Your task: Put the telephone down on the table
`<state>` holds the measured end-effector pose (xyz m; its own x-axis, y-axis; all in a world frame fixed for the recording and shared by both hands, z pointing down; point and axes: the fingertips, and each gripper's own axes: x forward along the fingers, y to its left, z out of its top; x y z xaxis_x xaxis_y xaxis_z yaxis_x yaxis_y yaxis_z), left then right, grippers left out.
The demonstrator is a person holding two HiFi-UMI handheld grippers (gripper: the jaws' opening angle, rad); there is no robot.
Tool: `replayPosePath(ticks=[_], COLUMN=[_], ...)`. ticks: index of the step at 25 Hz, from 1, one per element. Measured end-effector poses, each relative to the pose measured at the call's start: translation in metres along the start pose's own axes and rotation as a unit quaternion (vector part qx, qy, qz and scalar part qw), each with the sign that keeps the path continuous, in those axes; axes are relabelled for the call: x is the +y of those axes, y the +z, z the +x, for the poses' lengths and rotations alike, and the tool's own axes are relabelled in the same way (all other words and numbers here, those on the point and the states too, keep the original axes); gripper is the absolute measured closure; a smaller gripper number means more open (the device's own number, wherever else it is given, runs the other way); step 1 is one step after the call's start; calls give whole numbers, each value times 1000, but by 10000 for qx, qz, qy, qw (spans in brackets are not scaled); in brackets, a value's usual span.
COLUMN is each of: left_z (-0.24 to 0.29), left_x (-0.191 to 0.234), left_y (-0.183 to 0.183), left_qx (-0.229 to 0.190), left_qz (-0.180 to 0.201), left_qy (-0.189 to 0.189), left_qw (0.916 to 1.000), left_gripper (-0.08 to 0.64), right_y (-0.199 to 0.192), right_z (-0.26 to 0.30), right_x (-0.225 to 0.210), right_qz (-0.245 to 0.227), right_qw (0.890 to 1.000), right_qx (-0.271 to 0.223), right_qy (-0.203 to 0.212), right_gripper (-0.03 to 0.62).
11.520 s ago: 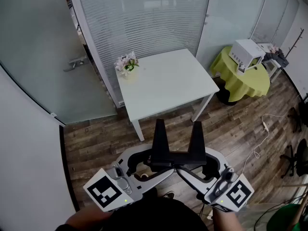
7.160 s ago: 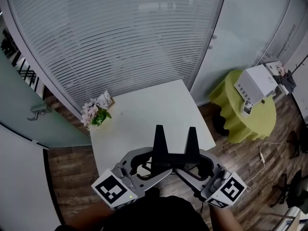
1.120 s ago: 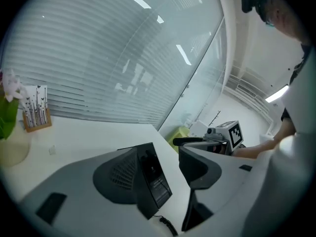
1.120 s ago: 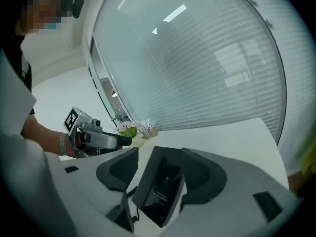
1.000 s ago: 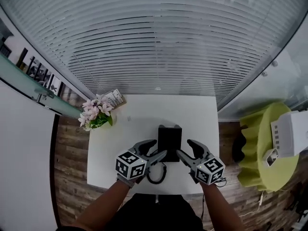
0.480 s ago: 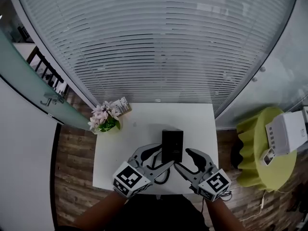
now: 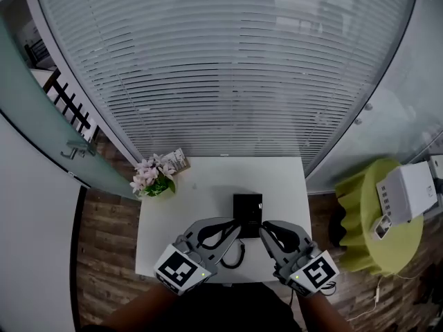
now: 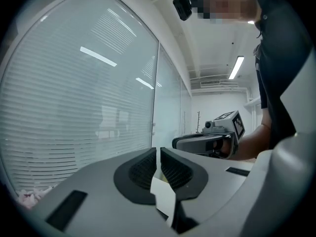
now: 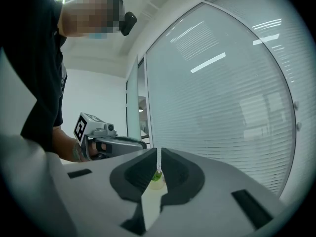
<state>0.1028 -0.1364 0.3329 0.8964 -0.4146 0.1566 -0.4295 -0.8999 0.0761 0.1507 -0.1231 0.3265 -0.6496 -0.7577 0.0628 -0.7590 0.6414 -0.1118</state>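
White table [image 7: 208, 185] before slatted blinds [image 7: 221, 81] holds the black telephone [image 7: 247, 206], flat near its middle; left gripper [image 7: 234, 227] and right gripper [image 7: 265, 229] hover clear of it. Left gripper view: jaws closing, nearly together, nothing between. Right gripper view: likewise closing on nothing.

In the head view we cannot make out the keys of the telephone [image 7: 247, 205] at lower centre or read the card [image 7: 179, 160] beside the flowers [image 7: 151, 177] at centre left, and our forearms [image 7: 135, 317] run off the bottom edge.
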Motion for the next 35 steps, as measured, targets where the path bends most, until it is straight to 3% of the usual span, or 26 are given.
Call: replayPosePath(ticks=[9,35], left_z=[-1,-9], left_x=[-6,-20], left_y=[16,5], left_qx=[-332,-291], left_qz=[45,-77], left_qy=[39,40], left_qw=[9994,9995], left_gripper=[551,551], right_y=[12,9], right_z=[5,-6], right_x=[7,19], right_qz=[-3,-103], right_qw=[9999,9999], right_qx=[-137,23], right_qy=[-23,-69], right_gripper=[568,569])
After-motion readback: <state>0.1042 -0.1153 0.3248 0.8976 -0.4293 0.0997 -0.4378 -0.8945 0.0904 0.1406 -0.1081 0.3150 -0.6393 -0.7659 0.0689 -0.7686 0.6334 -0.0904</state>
